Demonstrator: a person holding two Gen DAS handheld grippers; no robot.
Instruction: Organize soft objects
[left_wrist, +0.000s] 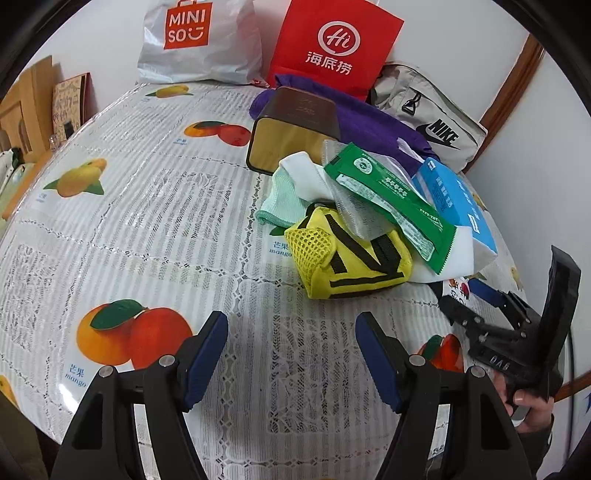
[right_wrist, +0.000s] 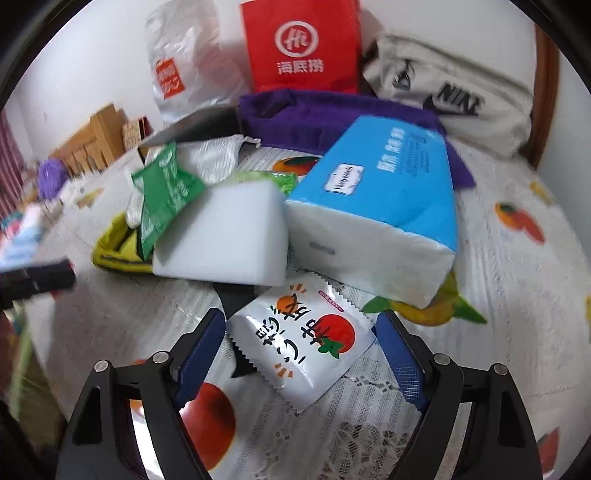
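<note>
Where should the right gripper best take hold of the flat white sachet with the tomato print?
Probably across its short width. The flat white tomato-print sachet lies between the open right gripper fingers, its near serrated edge free, so approaching low from the near side suits.

MINISO: white bag (left_wrist: 199, 40) | Hi: red bag (left_wrist: 332, 44) | NIKE: grey pouch (left_wrist: 432, 122) | mango: tablecloth (left_wrist: 75, 373)

Two sachets (right_wrist: 168, 194) (right_wrist: 303, 347), one tissue pack (right_wrist: 376, 206), three bags (left_wrist: 336, 44) (left_wrist: 199, 40) (left_wrist: 436, 125).
</note>
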